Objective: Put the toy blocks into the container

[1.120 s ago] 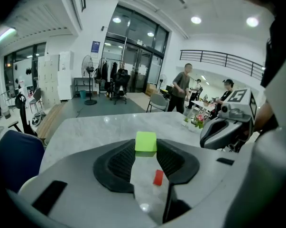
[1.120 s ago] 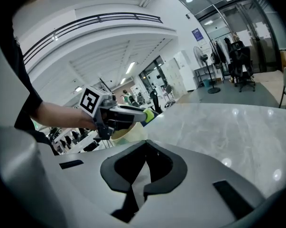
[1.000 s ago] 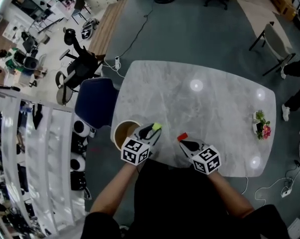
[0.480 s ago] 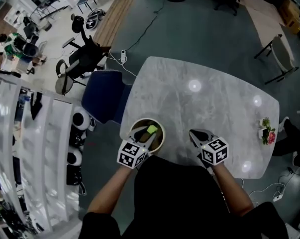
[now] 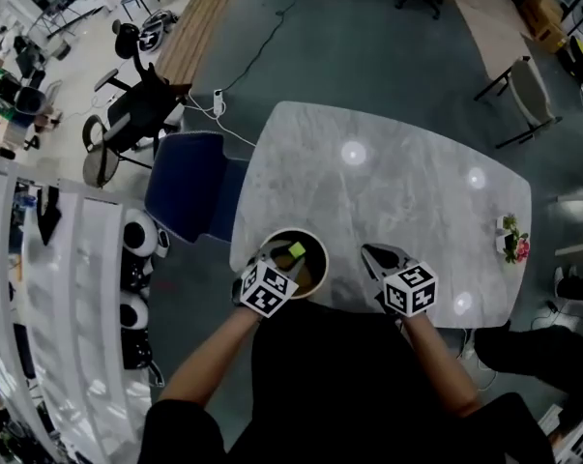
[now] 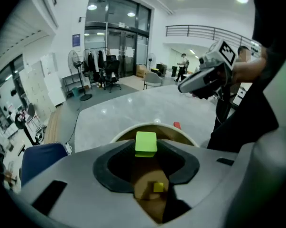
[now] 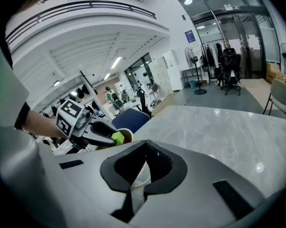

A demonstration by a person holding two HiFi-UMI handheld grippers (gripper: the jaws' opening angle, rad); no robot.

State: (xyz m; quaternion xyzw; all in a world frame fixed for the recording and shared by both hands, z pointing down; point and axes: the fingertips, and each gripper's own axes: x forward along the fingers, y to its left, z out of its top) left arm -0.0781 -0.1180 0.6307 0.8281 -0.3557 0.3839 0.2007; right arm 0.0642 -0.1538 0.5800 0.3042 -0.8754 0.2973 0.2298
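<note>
Toward 7 o'clock on the pale marble surface (image 5: 388, 182), close to its near edge, stood the round container (image 5: 312, 267), cream at the rim and brown inside. Over its opening hung the left claw (image 5: 287, 256), its jaws pinching a green block (image 5: 296, 250) between their tips. Seen from the left gripper view, that block sat high between the two dark pads, held by opposite sides, with the container's far rim curving behind it. Directly beneath, at 6 o'clock from it, a small yellow block (image 6: 158, 187) lay on the container's brown bottom. A red block (image 6: 177, 125) rested on the surface just beyond the far rim, at 1 o'clock from the green one.

Toward 6 o'clock on the surface, well apart from the container, the right claw (image 5: 368, 252) hovered near the edge. Its jaws were pressed together at the tips with nothing between them. A blue chair (image 5: 189, 201) stood off the surface at 9 o'clock. A small flower pot (image 5: 511, 242) sat near the edge at 4 o'clock.
</note>
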